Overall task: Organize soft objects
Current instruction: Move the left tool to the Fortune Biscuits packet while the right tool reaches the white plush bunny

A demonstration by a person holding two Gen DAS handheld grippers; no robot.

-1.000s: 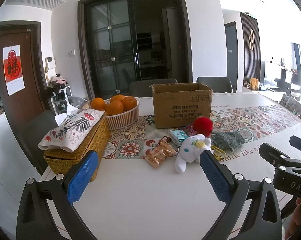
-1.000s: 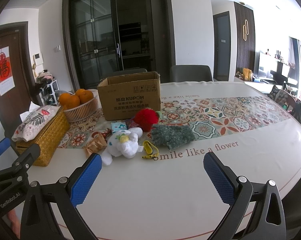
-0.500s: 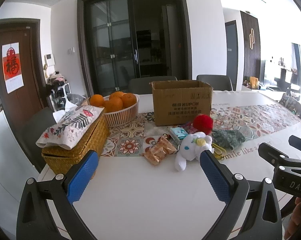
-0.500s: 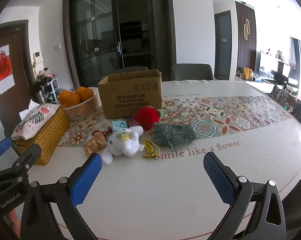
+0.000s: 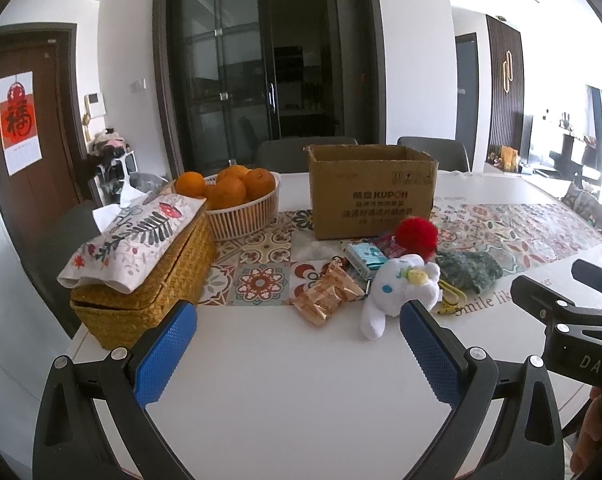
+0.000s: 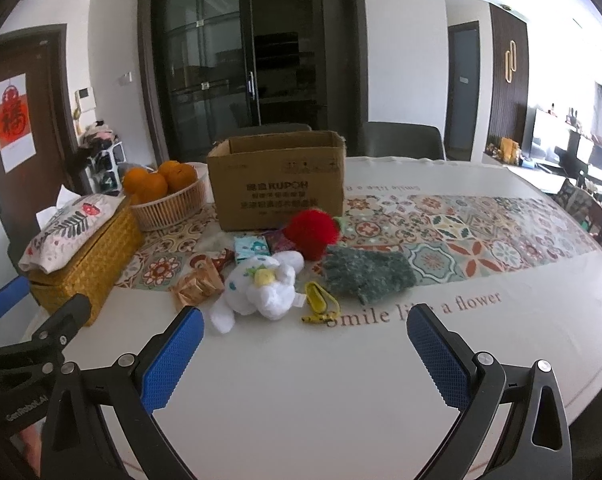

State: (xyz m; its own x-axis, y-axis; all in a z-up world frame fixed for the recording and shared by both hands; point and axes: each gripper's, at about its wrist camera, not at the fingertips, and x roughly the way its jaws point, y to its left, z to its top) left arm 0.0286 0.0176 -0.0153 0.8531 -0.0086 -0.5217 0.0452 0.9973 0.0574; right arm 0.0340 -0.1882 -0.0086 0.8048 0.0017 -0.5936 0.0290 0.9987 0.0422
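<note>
- white plush dog toy with a yellow flower on its head (image 6: 261, 290), lying on its side at the near edge of the patterned table runner (image 6: 461, 232); closest soft item to both tools, so likely the first pick.
- red fluffy pom-pom (image 6: 311, 232) just behind it, touching or nearly touching the plush; dark green knitted glove (image 6: 365, 274) lies flat just right of both.
- open brown cardboard box (image 6: 279, 182) stands upright behind the cluster, flaps down, mouth up. judged the drop place for the soft things.
- mixed in, not soft: small teal printed packet (image 6: 251, 248), orange-gold snack wrappers (image 6: 197, 286), yellow clip-like item (image 6: 319, 300). these call for sorting around, not sweeping.
- left gripper (image 5: 297, 344): blue-padded fingers (image 5: 165, 354) spread wide, nothing between them, above bare white tabletop (image 5: 281, 400), short of the plush.
- right gripper (image 6: 301, 350): jaws likewise spread wide and empty, aimed toward plush and glove.
- off to the left: woven yellow wicker box with floral cloth cover (image 5: 141, 276), white ribbed basket of oranges (image 5: 237, 204). well apart from the pile.
- task looks barely begun; nothing seen in the box from here.
</note>
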